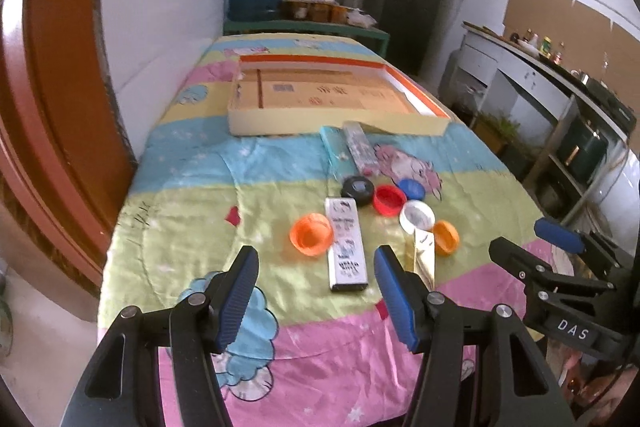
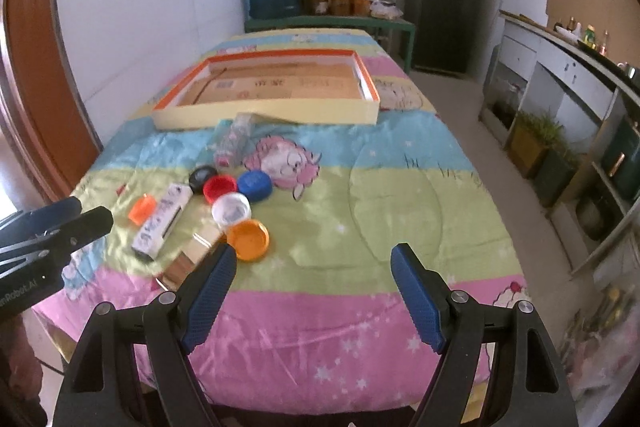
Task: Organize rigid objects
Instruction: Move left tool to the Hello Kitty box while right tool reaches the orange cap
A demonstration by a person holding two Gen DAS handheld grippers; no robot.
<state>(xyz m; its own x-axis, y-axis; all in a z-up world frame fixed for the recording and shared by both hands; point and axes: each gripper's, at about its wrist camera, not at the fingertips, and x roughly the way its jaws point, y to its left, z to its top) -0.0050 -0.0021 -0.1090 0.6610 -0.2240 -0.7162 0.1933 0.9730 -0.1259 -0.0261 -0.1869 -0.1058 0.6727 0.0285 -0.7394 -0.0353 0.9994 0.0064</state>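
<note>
Both the left gripper (image 1: 316, 259) and the right gripper (image 2: 312, 257) hung wide and empty over the near edge of the quilt (image 2: 400, 195), where caps (image 2: 248, 239) and small boxes (image 1: 346, 247) lay clustered before a shallow tray (image 1: 340, 123).

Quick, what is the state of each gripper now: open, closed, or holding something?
Left gripper: open, holding nothing.
Right gripper: open, holding nothing.

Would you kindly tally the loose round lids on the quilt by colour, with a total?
Orange lids: 2
Red lid: 1
Blue lid: 1
White lid: 1
Black lid: 1
Total: 6
</note>
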